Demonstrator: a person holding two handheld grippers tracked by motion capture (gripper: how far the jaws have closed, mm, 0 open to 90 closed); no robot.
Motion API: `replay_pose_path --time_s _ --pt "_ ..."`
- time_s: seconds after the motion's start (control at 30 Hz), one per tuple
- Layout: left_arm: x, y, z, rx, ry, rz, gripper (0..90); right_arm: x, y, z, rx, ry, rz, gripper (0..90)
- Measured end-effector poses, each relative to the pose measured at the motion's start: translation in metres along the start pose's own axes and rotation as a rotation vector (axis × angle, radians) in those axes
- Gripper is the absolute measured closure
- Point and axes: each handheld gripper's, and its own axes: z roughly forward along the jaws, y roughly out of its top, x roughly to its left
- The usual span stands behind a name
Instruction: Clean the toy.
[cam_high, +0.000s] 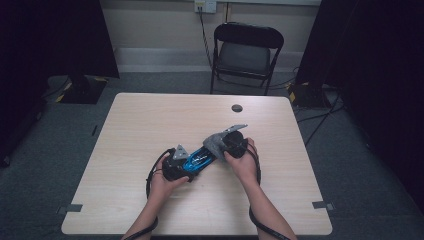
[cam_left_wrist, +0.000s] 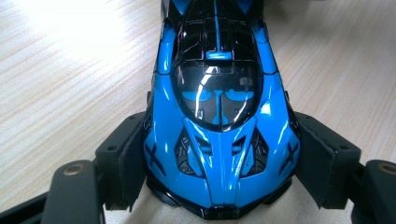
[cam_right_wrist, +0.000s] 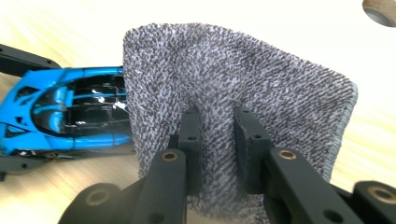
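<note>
Behind the table (cam_high: 150, 115), a folding chair (cam_high: 246, 52) stands well apart.

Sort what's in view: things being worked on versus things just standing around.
In the job: blue toy car, clamped by the left gripper; grey cloth, pinched by the right gripper.
Standing around: folding chair, wall socket, table's round hole.
</note>
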Motion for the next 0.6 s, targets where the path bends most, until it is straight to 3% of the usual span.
replay_pose_path --time_s 0.23,0.6 --pt "0.0 0.0 0.0 0.0 0.001 -0.001 25.7 -0.006 -0.006 0.001 -0.013 0.015 0.027 74.8" --pt "0.0 0.0 0.0 0.0 0.002 -0.001 25.7 -0.02 -0.012 -0.003 -0.009 -0.006 0.049 74.8"
